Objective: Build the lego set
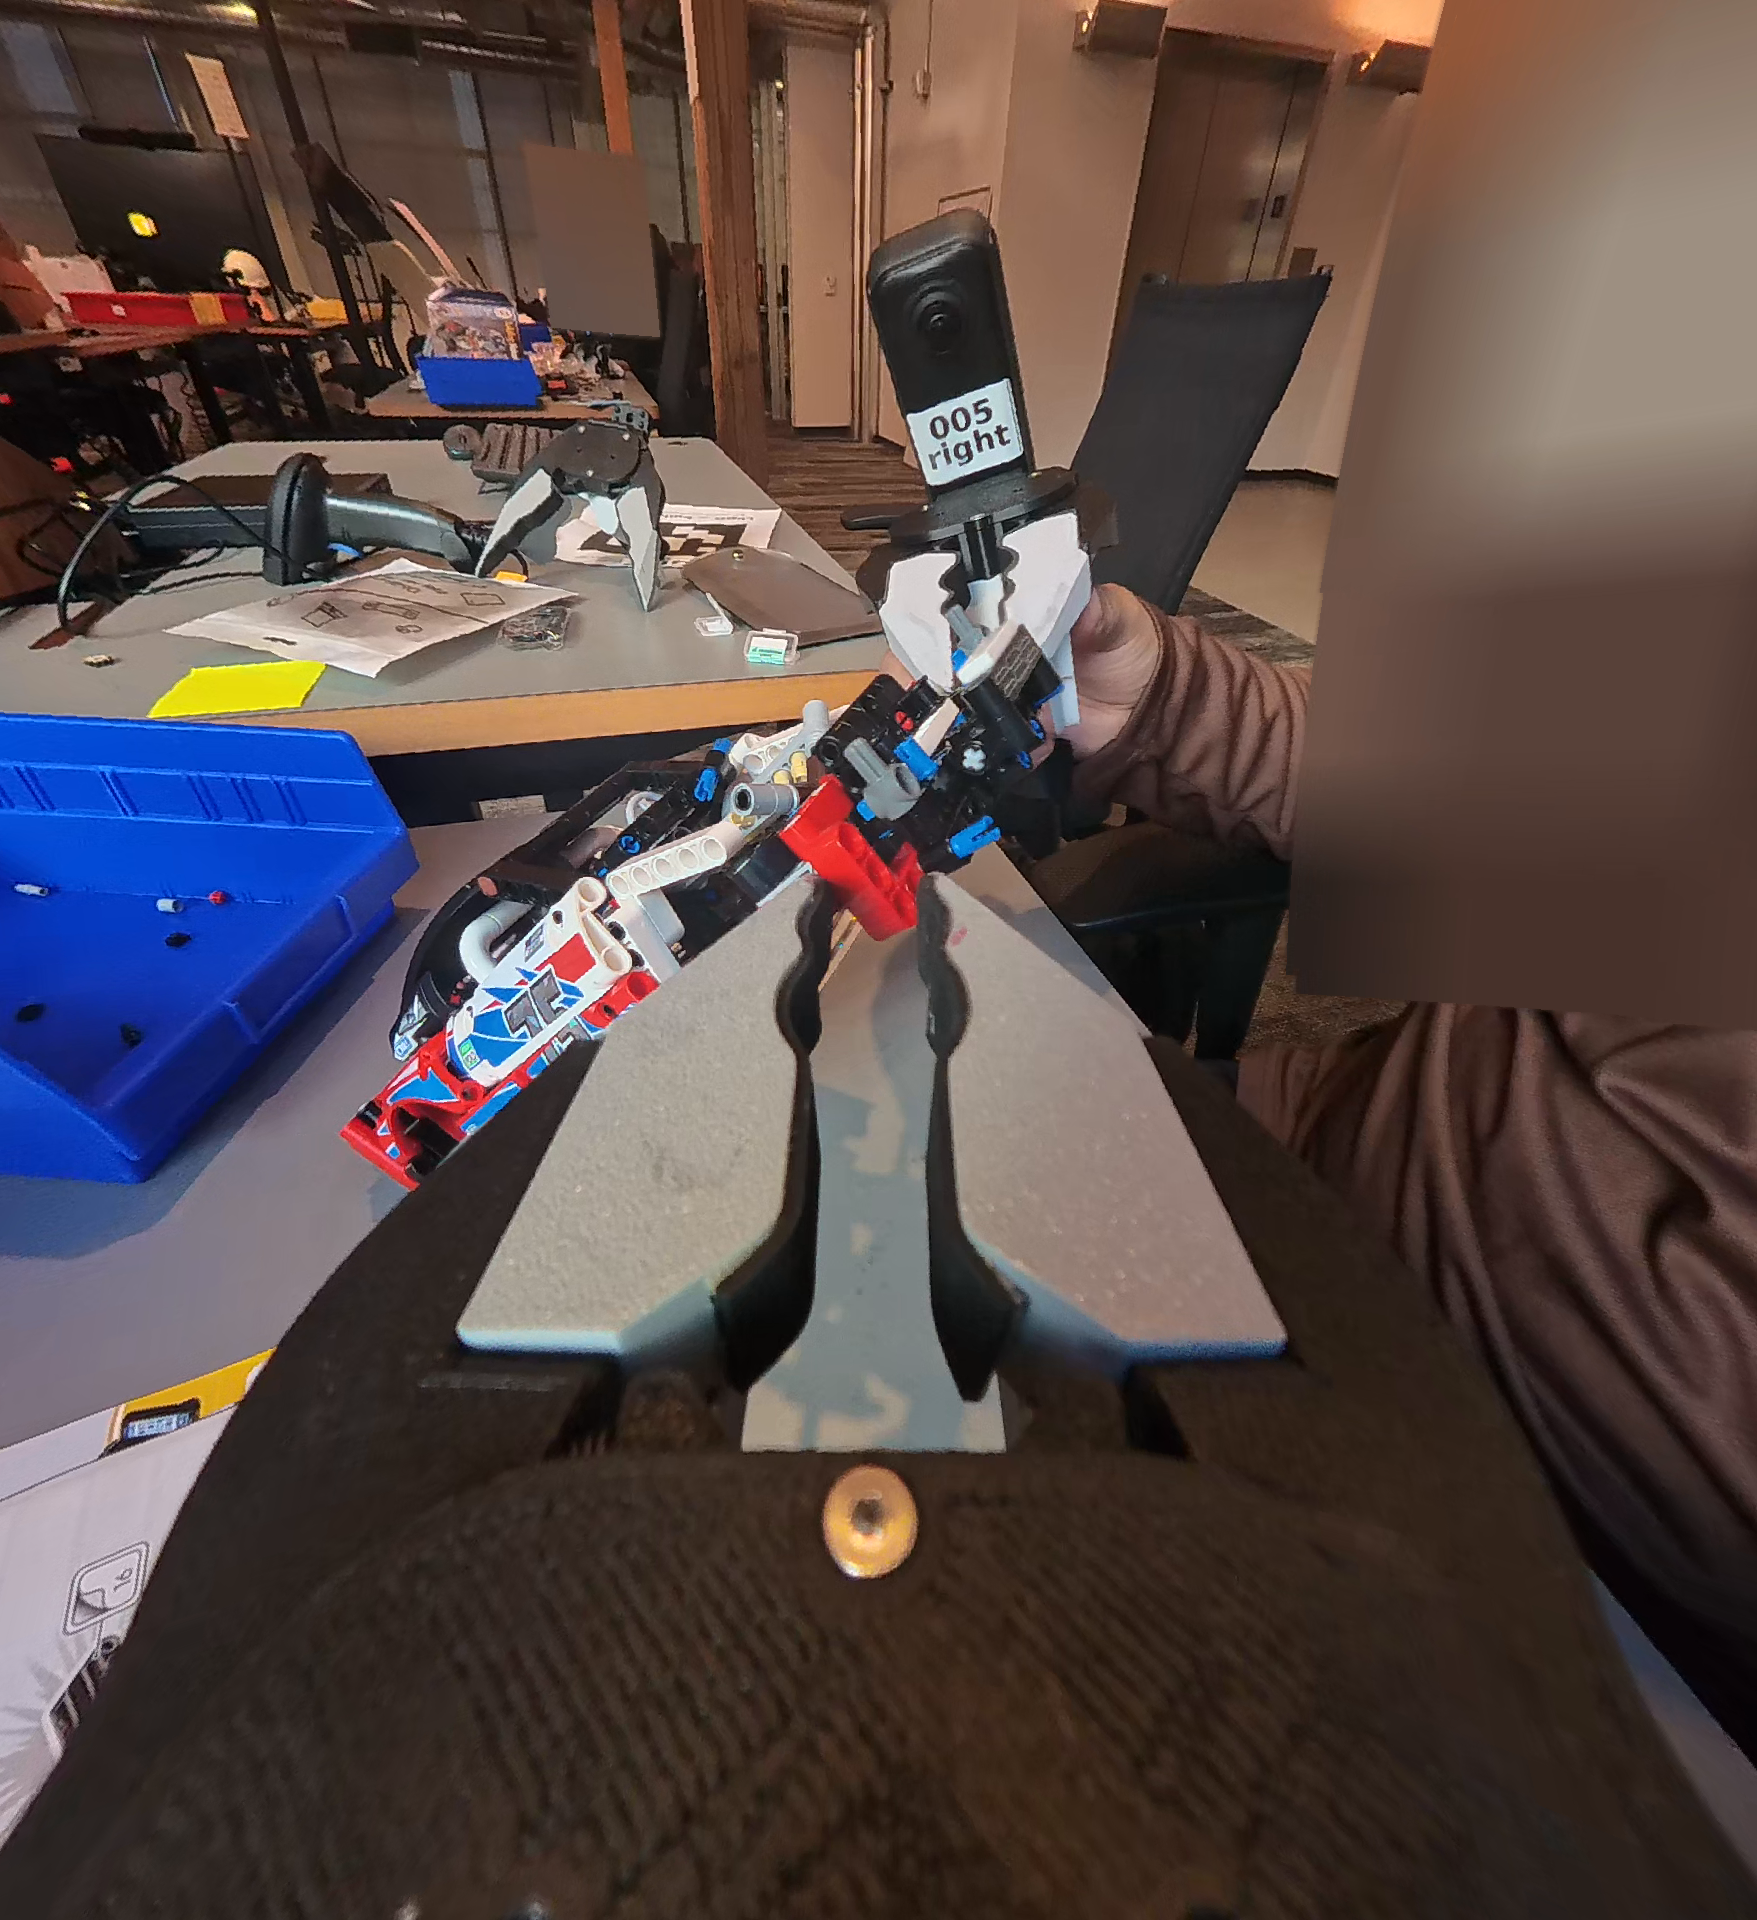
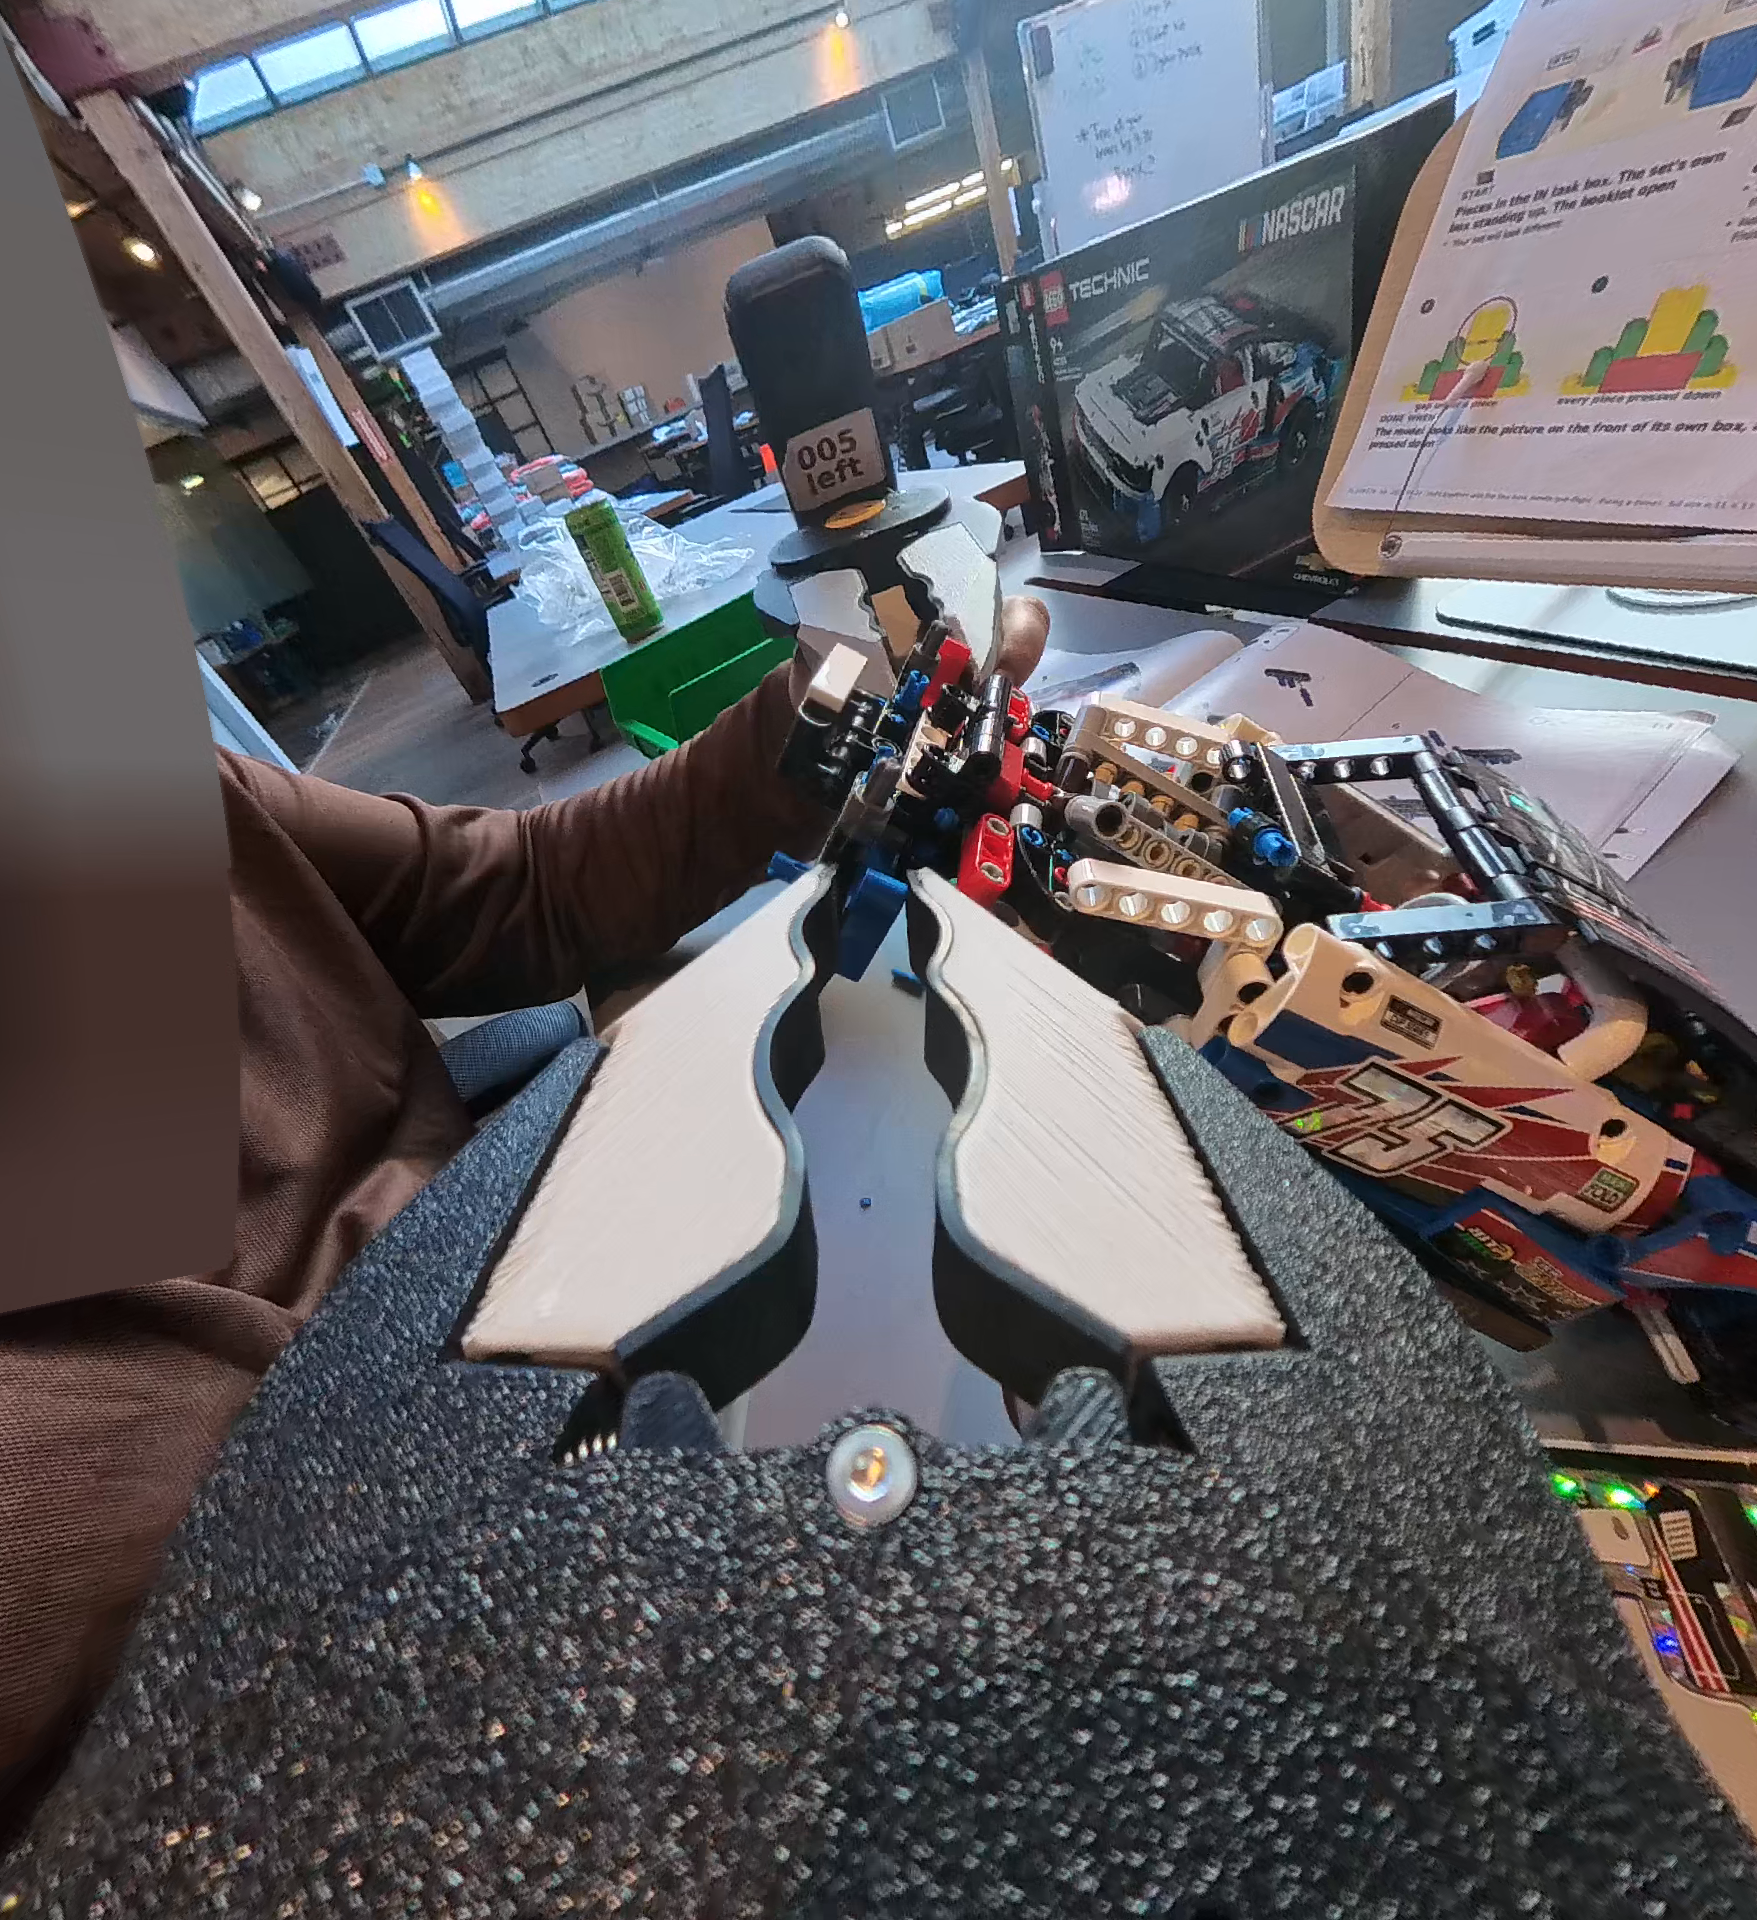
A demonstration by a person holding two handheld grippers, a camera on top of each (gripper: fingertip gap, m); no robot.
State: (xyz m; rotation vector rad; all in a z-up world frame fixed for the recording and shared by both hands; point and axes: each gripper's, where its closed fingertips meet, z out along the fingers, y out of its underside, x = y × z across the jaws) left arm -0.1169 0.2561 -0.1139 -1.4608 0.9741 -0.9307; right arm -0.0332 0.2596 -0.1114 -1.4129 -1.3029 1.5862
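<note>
Left gripper [image 1: 869, 904] nipping red piece at car model [image 1: 583, 956] rear end; right gripper [image 2: 869, 883] closing around blue piece, grip unclear. Model lying tilted on table [image 1: 178, 1299]. Step, judging: fitting rear subassembly; next needing firm aligned press. Set box [image 2: 1196, 384] standing beyond, printed; writing withheld.

Grey tables [image 1: 583, 665], a wooden post [image 1: 723, 229] and warm wall lamps [image 2: 424, 194] fill the workshop.
</note>
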